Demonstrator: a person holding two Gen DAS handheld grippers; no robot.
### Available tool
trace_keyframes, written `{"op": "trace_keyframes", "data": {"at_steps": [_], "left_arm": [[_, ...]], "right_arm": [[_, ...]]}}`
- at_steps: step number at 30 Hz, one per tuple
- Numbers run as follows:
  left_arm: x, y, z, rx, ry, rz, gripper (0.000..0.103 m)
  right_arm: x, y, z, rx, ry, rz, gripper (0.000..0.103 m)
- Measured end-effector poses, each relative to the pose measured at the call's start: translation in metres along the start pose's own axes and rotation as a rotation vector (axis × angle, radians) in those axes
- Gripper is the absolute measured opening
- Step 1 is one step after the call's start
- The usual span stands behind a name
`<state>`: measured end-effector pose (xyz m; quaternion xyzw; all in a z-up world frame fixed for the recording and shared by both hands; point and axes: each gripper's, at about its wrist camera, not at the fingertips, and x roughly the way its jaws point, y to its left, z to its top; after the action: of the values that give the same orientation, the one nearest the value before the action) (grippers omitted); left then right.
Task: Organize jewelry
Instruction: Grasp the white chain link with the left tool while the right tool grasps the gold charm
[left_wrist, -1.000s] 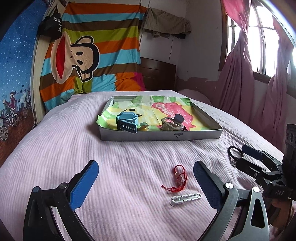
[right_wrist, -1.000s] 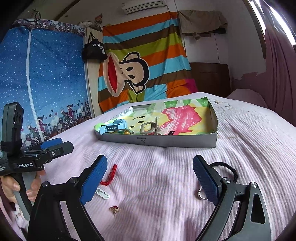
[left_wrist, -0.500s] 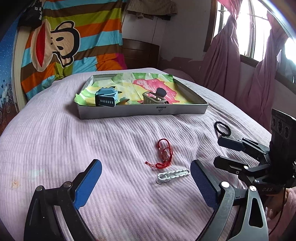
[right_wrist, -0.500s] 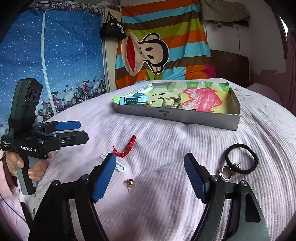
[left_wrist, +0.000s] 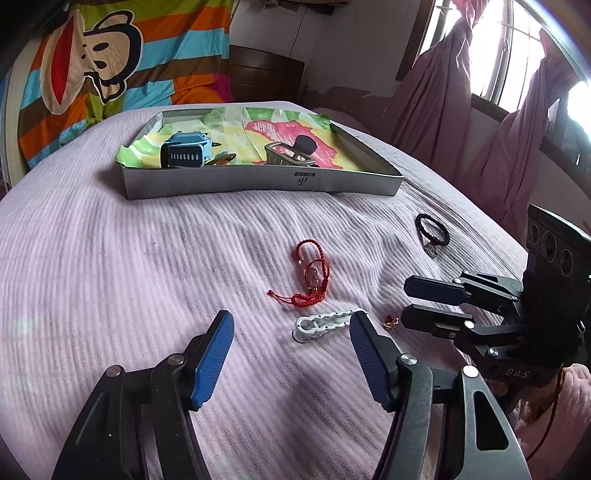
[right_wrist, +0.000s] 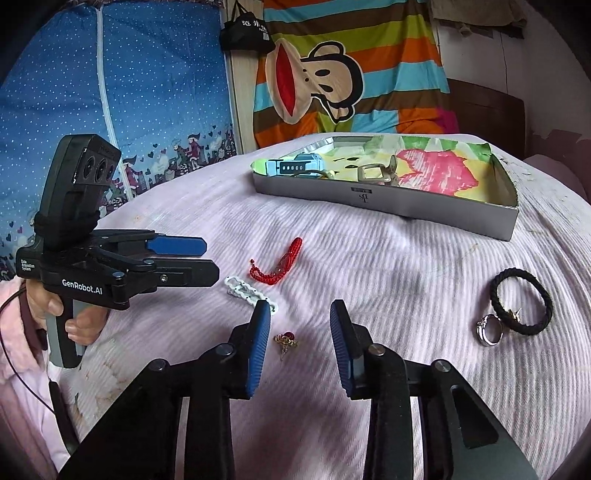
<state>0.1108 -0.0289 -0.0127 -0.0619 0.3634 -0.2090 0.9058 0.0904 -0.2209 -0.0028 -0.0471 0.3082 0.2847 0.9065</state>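
Your right gripper (right_wrist: 299, 343) hangs with jaws apart, the earring (right_wrist: 285, 339) between them; your left gripper (left_wrist: 291, 354) likewise gapes. Risk: pinching bedspread (right_wrist: 369, 266), not earring.

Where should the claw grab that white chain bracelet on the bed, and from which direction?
Take the white chain bracelet across its narrow middle, coming straight down from above. It lies flat and stretched out on the bedspread, so fingers closing across its width should pinch it; the soft fabric may bunch up.
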Motion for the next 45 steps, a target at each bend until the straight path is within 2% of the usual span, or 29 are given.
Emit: {"op": "trace_keyframes", "data": {"at_steps": [4, 10, 13, 16, 26, 28, 38, 45], "left_arm": [[0.007, -0.002, -0.001, 0.009, 0.027, -0.016, 0.054], [0.015, -0.007, -0.001, 0.034, 0.056, -0.038, 0.051], [0.020, -0.008, 0.000, 0.044, 0.072, -0.042, 0.051], [0.024, -0.009, 0.000, 0.050, 0.081, -0.045, 0.050], [0.025, -0.008, -0.003, 0.044, 0.081, -0.064, 0.017], [0.024, -0.010, -0.004, 0.053, 0.079, -0.062, 0.017], [0.021, -0.020, -0.005, 0.095, 0.067, -0.046, 0.016], [0.011, -0.023, -0.004, 0.113, 0.022, -0.041, 0.016]], "right_arm": [[0.004, 0.001, -0.002, 0.001, 0.029, 0.007, 0.029], [0.012, 0.001, -0.004, 0.002, 0.073, 0.014, 0.029], [0.015, 0.002, -0.006, 0.000, 0.096, 0.016, 0.024], [0.018, 0.003, -0.006, -0.002, 0.111, 0.017, 0.024], [0.020, 0.003, -0.009, 0.008, 0.131, 0.009, 0.014], [0.020, 0.001, -0.010, 0.016, 0.134, -0.001, 0.011], [0.020, -0.001, -0.009, 0.031, 0.120, -0.036, 0.011], [0.017, -0.003, -0.007, 0.040, 0.084, -0.053, 0.011]]}}
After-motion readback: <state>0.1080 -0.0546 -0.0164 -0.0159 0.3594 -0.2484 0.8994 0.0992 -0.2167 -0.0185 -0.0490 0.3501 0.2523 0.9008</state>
